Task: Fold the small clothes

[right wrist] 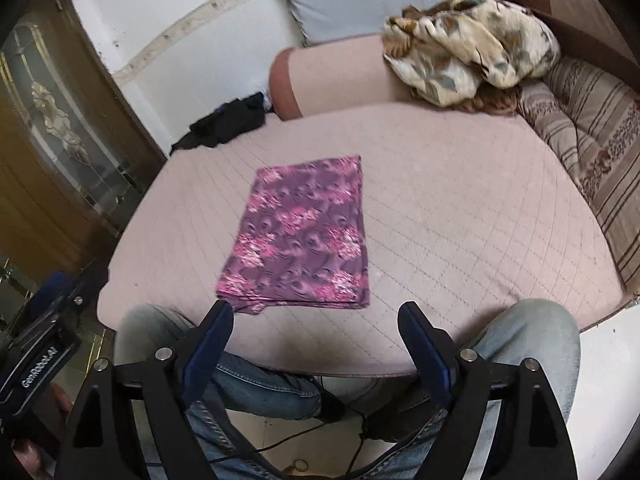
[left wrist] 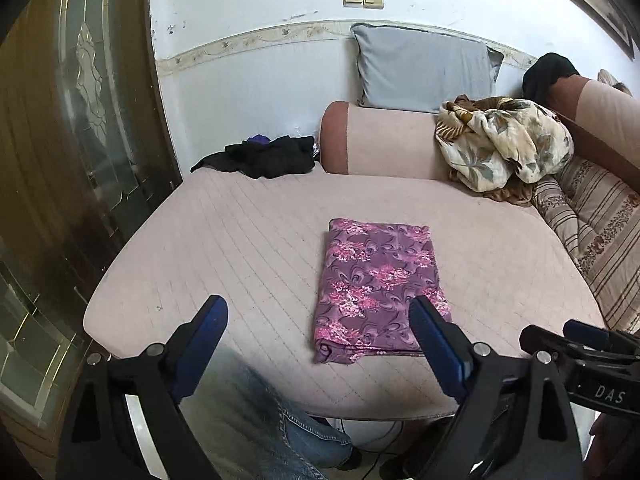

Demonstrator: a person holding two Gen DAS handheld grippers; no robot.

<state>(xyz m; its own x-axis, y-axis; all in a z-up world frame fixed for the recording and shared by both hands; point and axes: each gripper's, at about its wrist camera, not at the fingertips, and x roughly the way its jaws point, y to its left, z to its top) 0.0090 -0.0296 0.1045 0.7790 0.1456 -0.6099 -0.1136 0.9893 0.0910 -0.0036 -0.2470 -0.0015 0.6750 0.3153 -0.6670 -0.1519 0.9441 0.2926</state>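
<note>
The folded cloth [left wrist: 378, 290] is a purple fabric printed with pink and white flower clusters and darker swirls. It is folded into a flat, roughly rectangular packet whose stacked layer edges show along the near side. It lies flat near the middle of the pink quilted bed [left wrist: 248, 240], toward the near edge, apart from everything else on it.

My left tool [left wrist: 318, 316] hangs above the near edge of the bed with its blue-padded jaws spread wide and nothing between them. In the left wrist view the tip of one finger overlaps the cloth's near right corner; I cannot tell whether it touches. My right tool [right wrist: 316, 320] is likewise released and empty, its fingers apart from the cloth.

Legible writing: "DAS" on the right tool's body in the left wrist view; "GenRobot.AI" on the left tool's body in the right wrist view.

Further out: my jeans-clad knees [right wrist: 532, 340] below the bed edge, a dark heap of clothes [left wrist: 264, 156] at the far left corner, a pink bolster [left wrist: 380, 140], a grey pillow [left wrist: 424, 68], and a crumpled floral blanket [left wrist: 500, 140].
</note>
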